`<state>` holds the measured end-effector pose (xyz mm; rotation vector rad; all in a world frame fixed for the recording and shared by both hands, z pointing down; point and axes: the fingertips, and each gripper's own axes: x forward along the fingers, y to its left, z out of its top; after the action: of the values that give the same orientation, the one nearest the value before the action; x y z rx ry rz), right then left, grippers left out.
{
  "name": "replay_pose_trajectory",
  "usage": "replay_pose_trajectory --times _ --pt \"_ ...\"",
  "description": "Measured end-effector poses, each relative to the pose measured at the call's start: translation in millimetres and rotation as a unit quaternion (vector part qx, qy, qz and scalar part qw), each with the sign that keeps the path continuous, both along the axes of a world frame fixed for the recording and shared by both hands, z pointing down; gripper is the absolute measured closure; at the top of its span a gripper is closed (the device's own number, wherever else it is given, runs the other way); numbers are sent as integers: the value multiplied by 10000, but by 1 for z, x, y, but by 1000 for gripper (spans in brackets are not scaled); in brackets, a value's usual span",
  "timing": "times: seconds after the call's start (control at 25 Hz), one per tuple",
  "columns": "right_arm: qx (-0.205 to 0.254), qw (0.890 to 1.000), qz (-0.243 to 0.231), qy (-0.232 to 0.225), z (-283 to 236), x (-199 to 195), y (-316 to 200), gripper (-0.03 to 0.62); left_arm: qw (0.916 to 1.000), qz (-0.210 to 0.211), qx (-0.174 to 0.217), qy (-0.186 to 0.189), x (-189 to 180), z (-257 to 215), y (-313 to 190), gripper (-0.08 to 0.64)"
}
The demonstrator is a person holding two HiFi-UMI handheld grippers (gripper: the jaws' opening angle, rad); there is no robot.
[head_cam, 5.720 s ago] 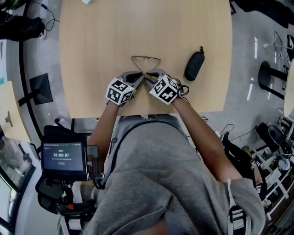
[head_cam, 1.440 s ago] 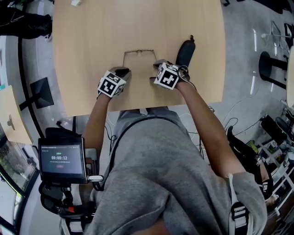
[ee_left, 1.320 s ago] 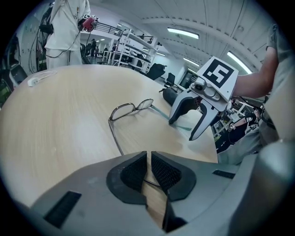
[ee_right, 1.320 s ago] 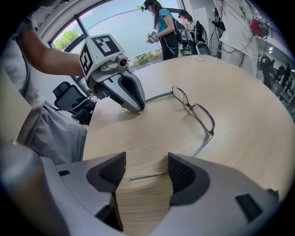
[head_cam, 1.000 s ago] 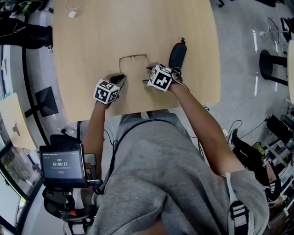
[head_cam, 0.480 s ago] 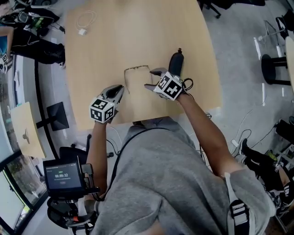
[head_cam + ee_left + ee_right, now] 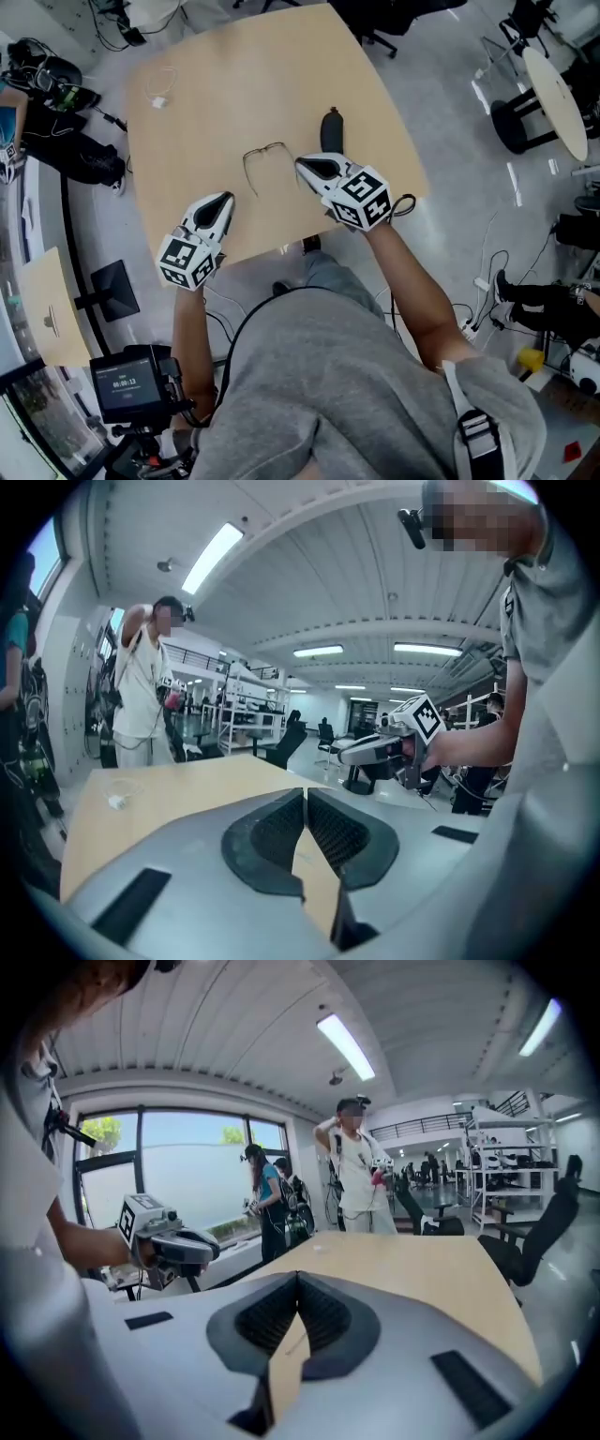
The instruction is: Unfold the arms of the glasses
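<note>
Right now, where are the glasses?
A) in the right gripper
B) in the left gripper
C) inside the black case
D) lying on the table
D: the glasses lie on the table; the left gripper and the right gripper, its jaws just closed, hold nothing.

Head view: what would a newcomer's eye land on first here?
The left gripper and right gripper hang above the table, jaws together and empty; the right's have just closed. Between them lie the glasses, arms seemingly opened out, with a dark case just beyond the right gripper.
</note>
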<state>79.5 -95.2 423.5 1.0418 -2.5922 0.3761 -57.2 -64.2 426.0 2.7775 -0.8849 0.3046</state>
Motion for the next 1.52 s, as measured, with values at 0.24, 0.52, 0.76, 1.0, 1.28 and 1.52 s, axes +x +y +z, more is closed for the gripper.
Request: replay_pose_trajectory --times 0.24,0.52,0.76,1.0,1.28,1.52 --pt "754 9963 -103 -392 -89 -27 84 586 9934 51 1058 431 -19 -94 70 548" --pt "1499 9860 -302 -670 -164 10 177 584 9752 -235 2070 746 12 -177 154 548" --pt "1824 9788 -459 -806 -212 13 199 585 9684 -642 2284 774 4 -214 173 548" --pt "1989 9759 -617 -648 -220 49 265 586 9654 -888 2335 748 47 -214 245 548" --pt "1977 9746 -779 -701 -222 85 321 586 9628 -1191 2334 660 79 -214 308 548" --pt "2017 9731 -817 -752 -221 88 356 586 9601 -1338 2380 602 72 -216 349 548"
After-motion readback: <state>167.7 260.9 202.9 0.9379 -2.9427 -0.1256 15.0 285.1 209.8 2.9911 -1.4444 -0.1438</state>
